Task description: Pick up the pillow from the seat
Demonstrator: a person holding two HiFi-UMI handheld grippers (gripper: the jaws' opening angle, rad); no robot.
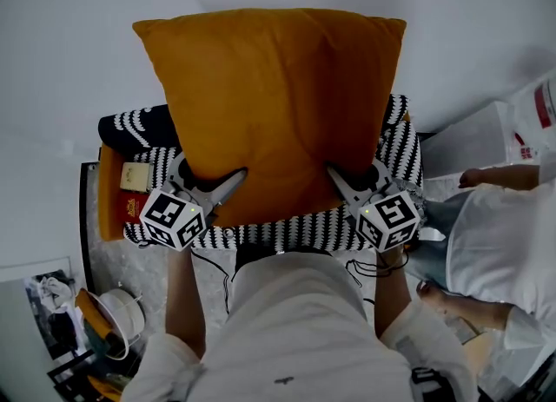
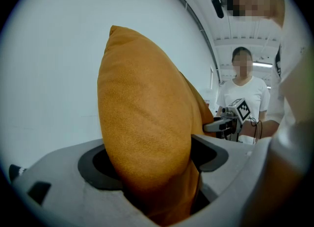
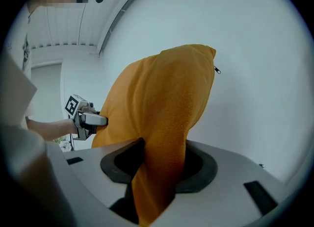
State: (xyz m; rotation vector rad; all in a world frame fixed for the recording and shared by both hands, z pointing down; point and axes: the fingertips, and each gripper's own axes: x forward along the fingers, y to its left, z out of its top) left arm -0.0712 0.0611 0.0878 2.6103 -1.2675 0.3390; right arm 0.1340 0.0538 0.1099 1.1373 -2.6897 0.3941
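Note:
A big orange pillow [image 1: 278, 105] is held upright in front of a white wall, above the seat with a black-and-white striped cover [image 1: 287, 233]. My left gripper [image 1: 213, 176] is shut on the pillow's lower left corner, and in the left gripper view the thick fabric [image 2: 147, 123] fills the gap between its jaws [image 2: 152, 164]. At the lower right corner my right gripper [image 1: 354, 174] is shut on a thinner fold of the pillow [image 3: 167, 108], which is pinched between the jaws [image 3: 159, 164]. Each gripper shows in the other's view: the right gripper [image 2: 230, 120] and the left gripper [image 3: 86, 118].
A person in a white shirt [image 1: 504, 244] stands close at the right, next to a white box [image 1: 478, 140]. At the seat's left edge an orange surface [image 1: 109, 192] holds small red and beige items. A round white container [image 1: 122, 313] sits on the floor at lower left.

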